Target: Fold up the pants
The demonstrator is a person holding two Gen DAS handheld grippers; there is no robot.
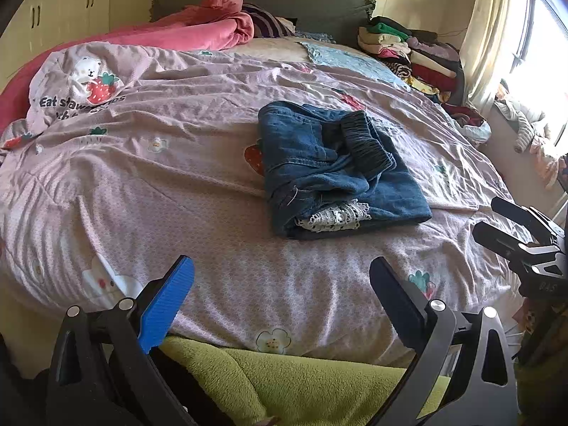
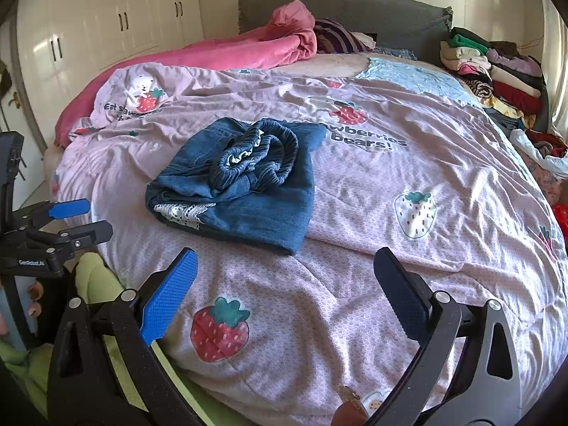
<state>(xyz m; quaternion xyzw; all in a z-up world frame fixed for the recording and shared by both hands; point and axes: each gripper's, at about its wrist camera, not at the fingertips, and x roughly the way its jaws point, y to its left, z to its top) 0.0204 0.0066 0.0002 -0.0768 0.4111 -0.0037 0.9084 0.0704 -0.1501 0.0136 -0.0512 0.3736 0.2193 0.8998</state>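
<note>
Left wrist view: folded denim pants (image 1: 337, 170), lace trim showing, lie mid-frame on the wrinkled pink duvet (image 1: 177, 184). Left gripper (image 1: 282, 284) spread wide, empty.

Right wrist view: pants (image 2: 241, 184) centre-left, elastic waistband bunched on top. Right gripper (image 2: 285, 277) wide, empty.

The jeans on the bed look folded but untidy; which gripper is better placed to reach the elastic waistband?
Probably the right gripper: open, with the jeans ahead and the waistband facing it. The left gripper, also open, sees it farther right.
</note>
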